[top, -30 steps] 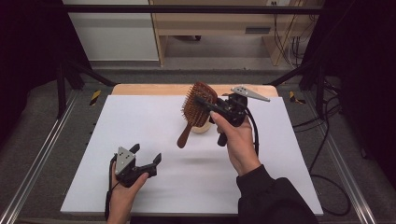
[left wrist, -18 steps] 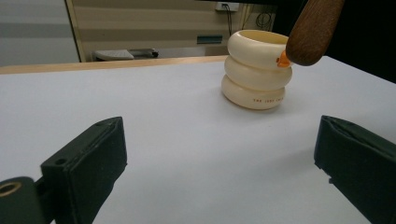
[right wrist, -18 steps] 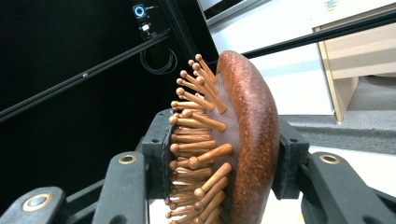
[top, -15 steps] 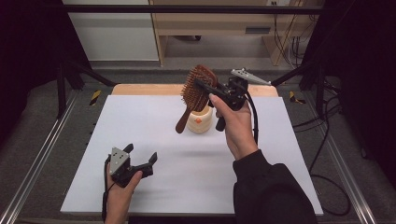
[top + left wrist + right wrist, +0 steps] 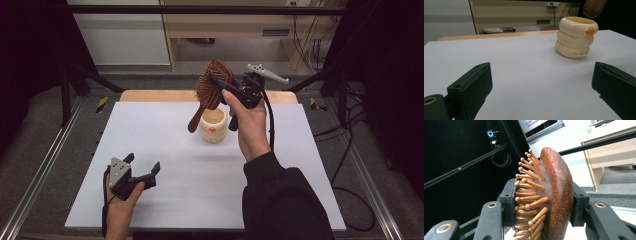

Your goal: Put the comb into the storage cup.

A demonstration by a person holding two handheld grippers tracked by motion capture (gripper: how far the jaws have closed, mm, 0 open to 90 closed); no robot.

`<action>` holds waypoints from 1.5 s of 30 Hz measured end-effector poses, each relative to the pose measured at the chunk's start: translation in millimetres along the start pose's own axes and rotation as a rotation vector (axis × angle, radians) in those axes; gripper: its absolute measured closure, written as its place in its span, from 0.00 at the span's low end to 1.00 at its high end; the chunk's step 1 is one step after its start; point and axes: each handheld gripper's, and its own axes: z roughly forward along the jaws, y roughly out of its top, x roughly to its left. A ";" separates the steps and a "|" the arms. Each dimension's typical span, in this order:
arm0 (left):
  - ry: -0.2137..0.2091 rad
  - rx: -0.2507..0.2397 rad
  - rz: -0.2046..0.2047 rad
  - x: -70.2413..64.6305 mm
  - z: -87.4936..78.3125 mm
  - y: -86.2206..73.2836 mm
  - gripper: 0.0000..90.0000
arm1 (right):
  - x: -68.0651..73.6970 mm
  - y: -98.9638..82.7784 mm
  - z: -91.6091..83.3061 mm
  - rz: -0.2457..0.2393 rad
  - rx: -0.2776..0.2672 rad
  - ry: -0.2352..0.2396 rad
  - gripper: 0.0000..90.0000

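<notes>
Hairbrush point(image 5: 212, 85) clamped in right tool point(image 5: 226, 86) above cup point(image 5: 212, 126); left tool point(image 5: 142, 170) wide open, empty

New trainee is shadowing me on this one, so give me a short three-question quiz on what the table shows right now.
1. True or false: the right tool grips the hairbrush by its handle.
2. Which thing stands on the white table under the hairbrush? A) the cream ringed cup B) a glass jar C) a metal bowl
3. What does the left tool hold between its jaws?

Key: 1. False; it clamps the brush head, bristles against one pad, handle hanging down. 2. A. 3. Nothing; its jaws stand wide open, having just been opening.
</notes>
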 end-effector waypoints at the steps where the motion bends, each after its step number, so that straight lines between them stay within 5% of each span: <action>1: -0.001 0.002 0.001 0.1 0.4 -0.2 0.04 | -0.8 0.5 0.2 -0.003 0.002 -0.003 0.57; 10: 0.034 -0.001 0.035 1.5 2.0 5.3 0.04 | -10.3 2.3 0.5 -0.008 -0.001 -0.011 0.57; 17: -0.003 0.029 0.015 1.7 9.2 -0.2 0.04 | -18.0 3.1 3.2 -0.011 0.003 -0.014 0.57; 45: -0.010 0.042 0.006 7.1 14.0 -3.8 0.03 | -38.8 15.0 20.0 -0.015 0.001 -0.075 0.57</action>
